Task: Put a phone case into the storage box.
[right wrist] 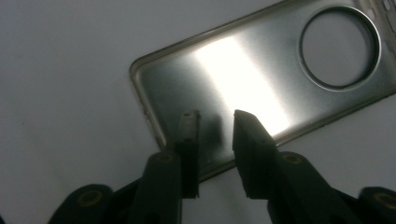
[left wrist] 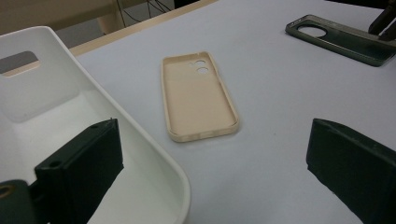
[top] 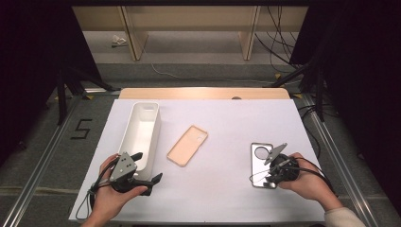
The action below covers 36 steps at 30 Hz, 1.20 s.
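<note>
A long white bin [top: 156, 135] lies at the left of the table. My left gripper [top: 147, 166] is open wide at the bin's near end, one jaw inside the bin [left wrist: 140, 140] and the other outside over the table, left gripper [left wrist: 212, 149]. A beige phone case [top: 187, 145] lies hollow side up in the middle, beige case [left wrist: 198, 95]. At the right lies a shiny grey phone case [top: 260, 156] with a round camera hole, grey case [right wrist: 243, 60]. My right gripper [right wrist: 216, 123] hangs over its near end, jaws a little apart, open, with nothing gripped.
A white sheet [top: 227, 118] covers the table; a wooden strip [top: 203, 92] runs along its far edge. Beyond it stand wooden shelf legs [top: 135, 42] and loose cables [top: 279, 42] on the floor. Metal rails flank both sides.
</note>
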Tool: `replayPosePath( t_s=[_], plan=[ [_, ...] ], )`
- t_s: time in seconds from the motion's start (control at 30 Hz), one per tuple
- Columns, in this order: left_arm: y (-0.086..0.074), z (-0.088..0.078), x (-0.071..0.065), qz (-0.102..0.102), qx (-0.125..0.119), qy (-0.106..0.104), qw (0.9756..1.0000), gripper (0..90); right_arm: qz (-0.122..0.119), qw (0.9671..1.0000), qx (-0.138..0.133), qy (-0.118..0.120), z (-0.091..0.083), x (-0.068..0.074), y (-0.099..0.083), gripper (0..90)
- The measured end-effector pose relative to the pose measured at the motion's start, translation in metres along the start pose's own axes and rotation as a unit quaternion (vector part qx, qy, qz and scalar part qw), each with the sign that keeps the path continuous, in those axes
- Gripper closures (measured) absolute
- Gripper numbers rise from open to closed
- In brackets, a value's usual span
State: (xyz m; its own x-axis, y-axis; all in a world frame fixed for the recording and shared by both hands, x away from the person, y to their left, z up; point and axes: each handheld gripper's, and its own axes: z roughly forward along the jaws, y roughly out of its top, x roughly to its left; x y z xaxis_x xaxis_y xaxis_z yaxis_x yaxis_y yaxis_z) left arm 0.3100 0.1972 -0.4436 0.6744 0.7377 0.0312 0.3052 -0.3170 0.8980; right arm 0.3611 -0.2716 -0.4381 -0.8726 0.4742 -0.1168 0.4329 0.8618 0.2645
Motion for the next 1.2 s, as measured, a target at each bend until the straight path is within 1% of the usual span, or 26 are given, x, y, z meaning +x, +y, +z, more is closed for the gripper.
replayPosePath(
  t_s=[0.03,0.1,0.13,0.17,0.2,0.23,0.27,0.33,0.37,0.4,0.5,0.57,0.63,0.67,0.73,0.77,0.8,0.83,0.9,1.0,1.07,1.1,1.13,1.17,1.2],
  plan=[
    [0.000,0.000,0.000,0.000,0.000,0.000,1.0000,3.3,-0.041,0.9991,0.008,-0.006,-0.002,0.004,0.004,61.5],
    [0.000,0.000,0.000,-0.001,-0.001,0.000,1.0000,3.3,-0.068,0.9974,0.021,-0.006,-0.004,0.007,0.008,58.0],
    [0.000,0.000,0.000,-0.001,-0.001,0.000,1.0000,3.3,-0.078,0.9966,0.027,-0.005,-0.005,0.009,0.009,56.3],
    [0.000,0.000,0.000,-0.001,0.000,0.000,1.0000,3.3,-0.083,0.9960,0.033,-0.006,-0.005,0.010,0.010,54.1],
    [0.000,0.000,0.000,-0.001,0.000,0.000,1.0000,3.3,-0.083,0.9960,0.033,-0.006,-0.005,0.010,0.010,54.1],
    [0.000,0.000,0.000,0.000,0.000,-0.001,1.0000,3.3,-0.090,0.9949,0.045,0.002,-0.004,0.012,0.010,49.3],
    [0.000,0.000,0.000,0.000,0.000,-0.001,1.0000,3.3,-0.090,0.9949,0.045,0.002,-0.004,0.012,0.010,49.3],
    [0.000,0.000,-0.001,0.001,0.000,-0.002,1.0000,3.3,-0.095,0.9942,0.050,0.005,0.000,0.013,0.009,44.6],
    [0.000,0.000,-0.001,0.000,0.000,-0.002,1.0000,3.5,-0.104,0.9929,0.058,0.007,0.004,0.013,0.009,44.3],
    [0.000,0.000,0.000,0.000,0.000,-0.001,1.0000,3.5,-0.105,0.9925,0.063,0.005,0.005,0.014,0.010,43.8],
    [0.000,0.000,0.000,0.000,0.000,-0.002,1.0000,3.5,-0.108,0.9922,0.062,0.005,0.007,0.014,0.011,43.8],
    [0.000,0.000,0.000,0.001,0.000,-0.002,1.0000,3.5,-0.117,0.9909,0.066,-0.004,0.008,0.015,0.013,44.3],
    [0.000,0.000,0.000,0.000,0.000,-0.002,1.0000,3.5,-0.119,0.9904,0.070,-0.006,0.008,0.016,0.014,44.9],
    [0.000,0.000,0.000,0.000,0.000,-0.002,1.0000,3.5,-0.124,0.9899,0.068,-0.006,0.009,0.016,0.015,45.4],
    [0.000,0.000,0.000,0.000,0.000,-0.002,1.0000,3.5,-0.124,0.9899,0.069,-0.006,0.009,0.017,0.015,45.7],
    [0.000,0.000,0.000,0.000,0.000,-0.002,1.0000,3.5,-0.131,0.9889,0.070,-0.008,0.011,0.018,0.016,46.8],
    [0.000,0.000,0.000,0.001,0.000,-0.003,1.0000,3.5,-0.126,0.9893,0.073,-0.008,0.011,0.019,0.016,47.4],
    [0.000,0.000,-0.001,0.001,0.000,-0.003,1.0000,3.5,-0.134,0.9883,0.073,-0.008,0.012,0.019,0.016,48.5],
    [0.000,0.001,-0.001,0.001,0.000,-0.003,1.0000,3.6,-0.135,0.9880,0.075,-0.009,0.013,0.020,0.017,50.0],
    [0.000,0.001,-0.001,0.000,0.001,-0.004,1.0000,3.6,-0.143,0.9868,0.076,-0.013,0.014,0.021,0.019,51.8],
    [-0.001,0.001,-0.001,0.000,0.001,-0.004,1.0000,3.5,-0.141,0.9867,0.079,-0.015,0.014,0.021,0.020,52.3],
    [0.000,0.001,-0.001,-0.001,0.001,-0.004,1.0000,3.5,-0.147,0.9857,0.080,-0.018,0.015,0.021,0.021,52.6],
    [0.000,0.001,-0.001,0.000,0.000,-0.004,1.0000,3.5,-0.153,0.9846,0.083,-0.017,0.016,0.023,0.022,54.9],
    [0.000,0.001,-0.001,0.000,0.000,-0.004,1.0000,3.5,-0.153,0.9846,0.083,-0.017,0.016,0.023,0.022,54.9],
    [0.000,0.001,-0.001,0.000,0.000,-0.005,1.0000,3.5,-0.158,0.9834,0.088,-0.015,0.015,0.024,0.023,58.5]
  ],
)
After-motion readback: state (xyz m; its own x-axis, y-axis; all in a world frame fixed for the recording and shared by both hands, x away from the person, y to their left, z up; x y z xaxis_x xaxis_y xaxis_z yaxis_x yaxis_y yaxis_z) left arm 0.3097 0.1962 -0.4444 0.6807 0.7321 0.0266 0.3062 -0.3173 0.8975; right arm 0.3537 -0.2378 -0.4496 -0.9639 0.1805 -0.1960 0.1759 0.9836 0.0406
